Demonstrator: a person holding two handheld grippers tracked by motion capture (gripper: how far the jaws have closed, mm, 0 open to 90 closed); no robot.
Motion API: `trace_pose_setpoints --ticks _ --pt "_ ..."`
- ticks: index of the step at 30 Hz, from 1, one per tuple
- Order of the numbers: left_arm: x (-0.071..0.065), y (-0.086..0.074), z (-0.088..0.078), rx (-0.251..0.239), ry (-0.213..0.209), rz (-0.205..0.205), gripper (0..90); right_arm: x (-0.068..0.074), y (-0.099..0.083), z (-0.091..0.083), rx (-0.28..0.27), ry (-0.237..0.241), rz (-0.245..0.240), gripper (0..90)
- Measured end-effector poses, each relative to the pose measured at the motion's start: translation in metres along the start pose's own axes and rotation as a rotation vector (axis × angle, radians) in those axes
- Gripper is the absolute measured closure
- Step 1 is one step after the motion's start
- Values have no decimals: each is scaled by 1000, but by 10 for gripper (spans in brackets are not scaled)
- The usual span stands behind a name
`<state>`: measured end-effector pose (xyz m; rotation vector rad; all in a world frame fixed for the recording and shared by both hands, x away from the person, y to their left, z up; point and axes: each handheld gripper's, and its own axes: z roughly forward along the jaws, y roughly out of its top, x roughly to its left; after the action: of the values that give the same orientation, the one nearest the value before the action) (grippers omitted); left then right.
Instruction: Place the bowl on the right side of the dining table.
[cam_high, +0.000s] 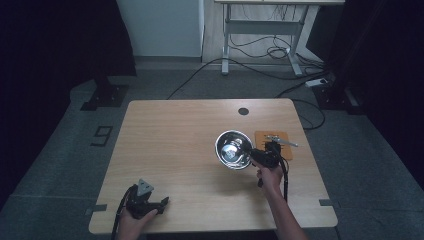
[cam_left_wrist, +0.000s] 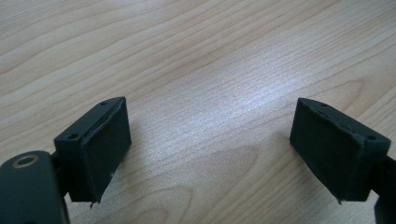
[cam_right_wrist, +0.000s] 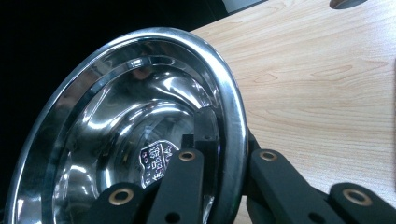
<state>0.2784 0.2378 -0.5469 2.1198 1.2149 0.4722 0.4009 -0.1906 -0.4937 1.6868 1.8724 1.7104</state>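
Because the wooden bench (cam_high: 175, 165) is broad and mostly bare, it leaves room to swing things about, and the steel bowl (cam_high: 233, 149) hangs tipped on its edge over the bench's right half, its hollow facing up toward the high camera. That tilt follows from the grip: the right tongs (cam_high: 256, 155) are clenched on the bowl's rim (cam_right_wrist: 232, 140), one jaw inside the hollow and one behind the wall, so the bowl pivots from that single pinch. Just beside it, to the right, lies a brown mat (cam_high: 273, 141) carrying a small metal piece (cam_high: 281, 141), likely a spot for setting things down. Near the bench's front left corner, the left tongs (cam_left_wrist: 210, 149) rest low with jaws released and nothing between them, seemingly kept out of the way.
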Motion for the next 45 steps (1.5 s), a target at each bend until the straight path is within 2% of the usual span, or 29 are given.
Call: trace_pose_setpoints --ticks 27,45 --pt "0 0 0 0 0 0 120 1 -5 6 24 7 -8 860" --pt "0 0 0 0 0 1 120 -8 2 -3 -16 -10 18 862"
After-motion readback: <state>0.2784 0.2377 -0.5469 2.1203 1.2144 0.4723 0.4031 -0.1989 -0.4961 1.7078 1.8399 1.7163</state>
